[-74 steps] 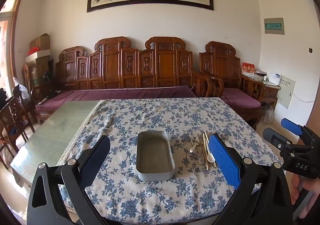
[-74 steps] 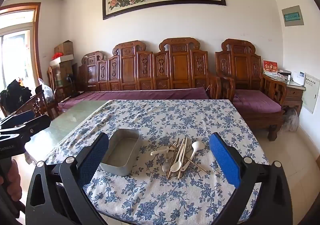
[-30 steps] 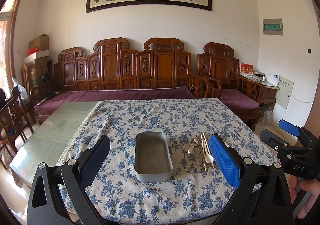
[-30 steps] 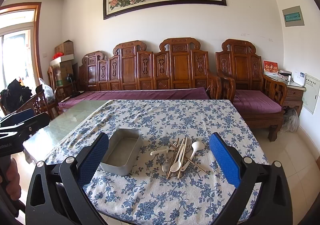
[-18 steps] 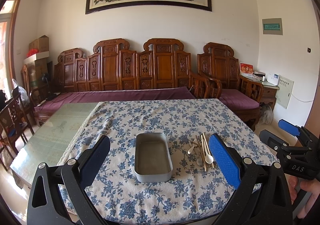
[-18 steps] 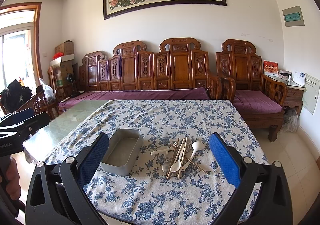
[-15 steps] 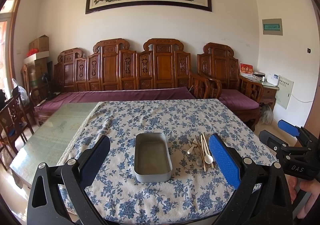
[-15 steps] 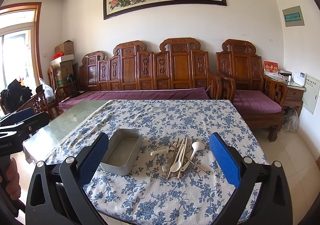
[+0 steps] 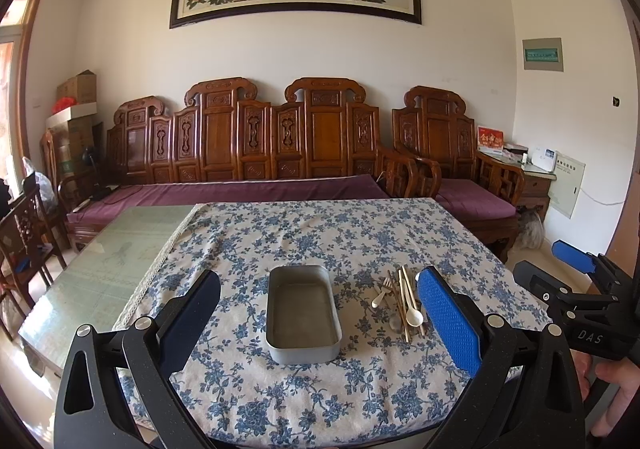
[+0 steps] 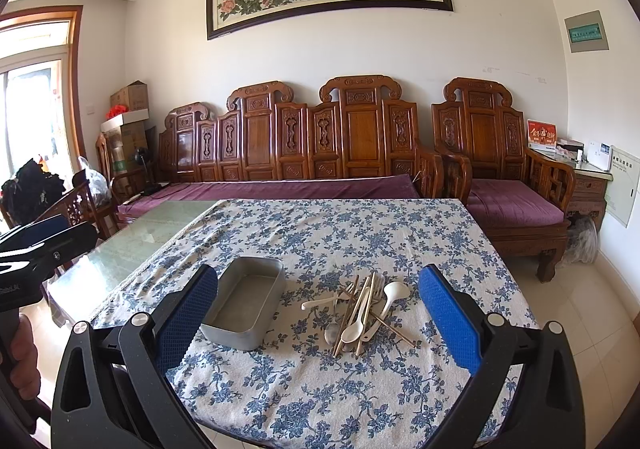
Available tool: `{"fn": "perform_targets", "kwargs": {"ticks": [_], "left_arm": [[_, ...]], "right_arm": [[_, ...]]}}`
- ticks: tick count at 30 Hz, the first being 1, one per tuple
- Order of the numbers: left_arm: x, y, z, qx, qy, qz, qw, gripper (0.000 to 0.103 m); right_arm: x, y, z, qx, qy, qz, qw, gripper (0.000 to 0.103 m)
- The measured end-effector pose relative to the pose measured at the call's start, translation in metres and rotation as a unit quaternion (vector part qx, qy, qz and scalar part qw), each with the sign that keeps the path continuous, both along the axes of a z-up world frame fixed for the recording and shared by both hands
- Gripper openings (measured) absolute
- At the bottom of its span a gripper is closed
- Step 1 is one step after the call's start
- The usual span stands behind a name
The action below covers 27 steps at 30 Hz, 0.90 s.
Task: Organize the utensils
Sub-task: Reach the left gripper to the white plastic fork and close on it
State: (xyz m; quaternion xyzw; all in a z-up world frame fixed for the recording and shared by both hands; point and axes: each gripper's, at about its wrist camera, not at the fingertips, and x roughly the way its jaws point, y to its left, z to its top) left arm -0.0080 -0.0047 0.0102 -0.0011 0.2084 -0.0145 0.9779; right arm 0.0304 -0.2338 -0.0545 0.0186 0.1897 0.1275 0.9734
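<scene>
Utensils (image 10: 362,311) beside apparently empty tin (image 10: 244,303)

left tongs (image 9: 318,313) wide apart, right tongs (image 10: 318,313) wide apart, both level

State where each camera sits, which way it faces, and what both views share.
Left wrist: on the left tongs, open at the near table edge, facing the metal tray; right tongs and a hand show at right.
Right wrist: on the right tongs, open, facing the utensil pile; left tongs and a hand show at left.
Shared: tray, utensils, floral tablecloth, carved wooden sofa.
</scene>
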Motion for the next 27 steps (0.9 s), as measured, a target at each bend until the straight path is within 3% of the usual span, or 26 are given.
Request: {"fn": "perform_targets", "kwargs": {"ticks": [9,27], "left_arm": [[0.008,-0.001,-0.009,0.000,0.017,-0.002,0.9999,0.096],[0.060,0.003,-0.072,-0.012,0.091,-0.036,0.9952,0.095]], "right_arm": [[0.004,0.000,-0.012,-0.003,0.012,-0.001,1.000,0.101],[0.056,-0.014,-0.070,-0.020,0.066,-0.018,0.997,0.101]]}}
